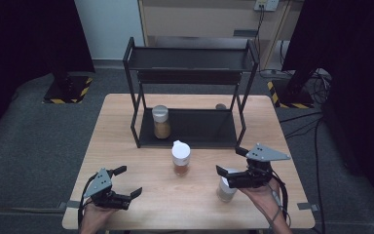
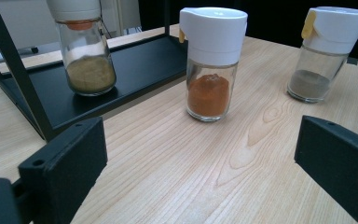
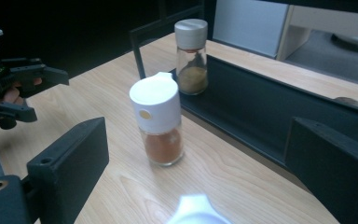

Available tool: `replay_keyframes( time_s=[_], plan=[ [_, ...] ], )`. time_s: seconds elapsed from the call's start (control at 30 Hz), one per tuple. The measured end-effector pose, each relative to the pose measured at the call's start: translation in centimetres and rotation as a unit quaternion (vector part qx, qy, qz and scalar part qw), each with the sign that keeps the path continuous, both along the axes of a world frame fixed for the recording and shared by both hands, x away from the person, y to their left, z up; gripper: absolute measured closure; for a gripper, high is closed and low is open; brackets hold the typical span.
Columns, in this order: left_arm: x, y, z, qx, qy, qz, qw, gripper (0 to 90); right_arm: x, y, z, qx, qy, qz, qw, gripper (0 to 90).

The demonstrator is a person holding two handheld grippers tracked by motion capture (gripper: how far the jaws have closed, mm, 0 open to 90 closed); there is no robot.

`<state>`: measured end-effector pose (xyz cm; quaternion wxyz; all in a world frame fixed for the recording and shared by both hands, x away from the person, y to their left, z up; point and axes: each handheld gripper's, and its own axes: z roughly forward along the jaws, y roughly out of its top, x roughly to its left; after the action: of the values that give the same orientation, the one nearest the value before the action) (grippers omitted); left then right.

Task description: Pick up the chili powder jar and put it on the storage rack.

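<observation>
Three upright spice jars: yellow-powder jar (image 1: 161, 122) on rack (image 1: 187, 129) lower shelf, orange-powder jar (image 1: 180, 158) mid-counter (image 1: 126, 146) just in front of rack, grey-powder jar (image 1: 226, 187) near front edge. Right gripper (image 1: 231, 179) directly over grey jar, w/ fingers apart, nothing clamped. Left gripper (image 1: 129, 183) well apart at front left, fingers spread & empty. Likely next: right closes on grey jar.

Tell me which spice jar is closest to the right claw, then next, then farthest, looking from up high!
1. The grey-powder jar, right under the right claw at the table's front.
2. The orange-powder jar, mid-table, to the claw's left.
3. The yellow-powder jar, back on the black rack's bottom shelf.
</observation>
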<state>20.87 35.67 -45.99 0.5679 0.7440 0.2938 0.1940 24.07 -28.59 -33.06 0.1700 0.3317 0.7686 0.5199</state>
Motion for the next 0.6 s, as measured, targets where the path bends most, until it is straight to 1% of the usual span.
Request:
replay_keyframes(
  time_s=[0.13,0.4,0.5,0.6],
  plan=[
    [0.0,0.0,0.0,0.0,0.0,-0.001,1.0,1.4,0.8,1.2,0.5,-0.002,0.009,0.005,0.9999,6.8],
    [0.0,0.0,0.0,0.0,0.0,-0.001,1.0,1.4,2.1,3.3,1.2,-0.009,0.004,0.02,0.9997,6.9],
    [0.0,0.0,0.0,0.0,0.0,-0.001,1.0,1.4,2.5,4.1,1.4,-0.014,0.006,0.021,0.9997,6.9],
    [0.0,0.0,0.0,0.0,0.0,-0.001,1.0,1.4,2.7,5.3,1.4,-0.016,0.008,0.015,0.9997,6.9]
  ],
)
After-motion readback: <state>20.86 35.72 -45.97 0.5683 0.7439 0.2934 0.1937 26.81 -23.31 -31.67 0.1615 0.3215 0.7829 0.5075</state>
